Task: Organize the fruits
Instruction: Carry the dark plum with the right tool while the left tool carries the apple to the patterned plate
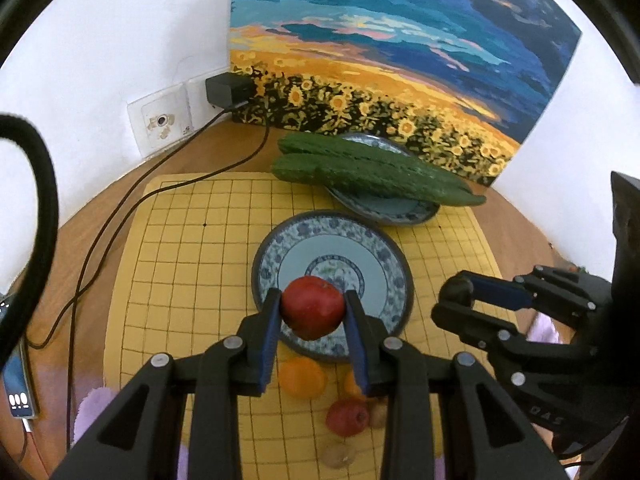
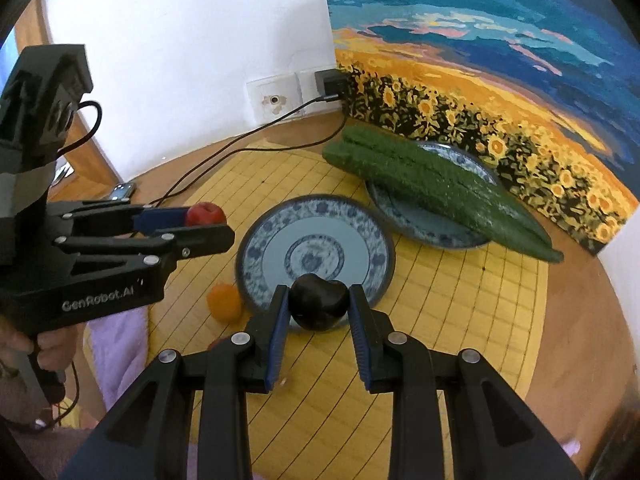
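Note:
My left gripper [image 1: 312,312] is shut on a red apple [image 1: 313,307] and holds it above the near rim of an empty blue-patterned plate [image 1: 376,252]. It also shows in the right wrist view [image 2: 200,226] with the red apple [image 2: 205,214]. My right gripper [image 2: 319,308] is shut on a dark plum [image 2: 318,307] at the near edge of the empty plate [image 2: 256,252]. The right gripper [image 1: 456,300] shows right of the plate in the left wrist view. An orange [image 1: 301,377], a second red apple [image 1: 346,417] and small brown fruits [image 1: 338,455] lie on the yellow grid mat [image 1: 192,264].
A second plate [image 1: 400,208] behind holds two cucumbers [image 1: 372,174]. A sunflower painting [image 1: 400,60] leans on the wall. A charger [image 1: 228,88] and black cables [image 1: 132,208] run along the left. A purple cloth [image 2: 120,344] lies at the mat's near edge.

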Motion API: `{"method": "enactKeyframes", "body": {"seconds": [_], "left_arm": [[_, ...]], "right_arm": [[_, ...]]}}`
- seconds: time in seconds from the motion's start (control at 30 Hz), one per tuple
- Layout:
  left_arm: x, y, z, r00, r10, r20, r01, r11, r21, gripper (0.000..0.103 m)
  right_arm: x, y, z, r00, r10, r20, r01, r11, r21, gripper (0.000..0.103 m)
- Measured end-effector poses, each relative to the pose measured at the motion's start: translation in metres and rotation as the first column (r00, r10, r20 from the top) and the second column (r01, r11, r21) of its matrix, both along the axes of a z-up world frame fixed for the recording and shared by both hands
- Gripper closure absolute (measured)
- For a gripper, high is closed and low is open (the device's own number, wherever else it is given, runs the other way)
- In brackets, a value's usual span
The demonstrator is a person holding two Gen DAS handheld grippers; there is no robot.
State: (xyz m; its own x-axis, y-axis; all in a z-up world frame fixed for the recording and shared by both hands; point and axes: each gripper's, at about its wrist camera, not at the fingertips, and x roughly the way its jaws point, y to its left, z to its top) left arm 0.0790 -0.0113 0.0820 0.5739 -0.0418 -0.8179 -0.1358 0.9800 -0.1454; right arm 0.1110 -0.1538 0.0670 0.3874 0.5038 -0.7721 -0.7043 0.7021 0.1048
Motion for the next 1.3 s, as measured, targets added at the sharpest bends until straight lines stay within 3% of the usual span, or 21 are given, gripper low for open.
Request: {"method": "enactKeyframes", "body": {"seconds": [0.27,0.67,1.3], "left_arm": [[0.036,0.002,-0.013,0.998,0.024,-0.05,-0.024,1.0,-0.004,0.071],[0.081,0.004,-0.045,0.994,-0.055,-0.098,0.057,0.998,0.017,0.071],[0.102,0.02,-0.07,0.988,-0.103,-0.111,0.093,0.991,-0.097,0.071]], "right_arm": [[0.034,0.015,-0.014,1.0,0.003,-0.025,-0.003,1.0,-0.001,0.073],[0.061,0.038,-0.043,1.0,-0.017,-0.02,0.016,0.999,-0.04,0.073],[0.08,0.059,-0.058,0.999,0.0,-0.036,-0.002,0.999,-0.054,0.073]]}}
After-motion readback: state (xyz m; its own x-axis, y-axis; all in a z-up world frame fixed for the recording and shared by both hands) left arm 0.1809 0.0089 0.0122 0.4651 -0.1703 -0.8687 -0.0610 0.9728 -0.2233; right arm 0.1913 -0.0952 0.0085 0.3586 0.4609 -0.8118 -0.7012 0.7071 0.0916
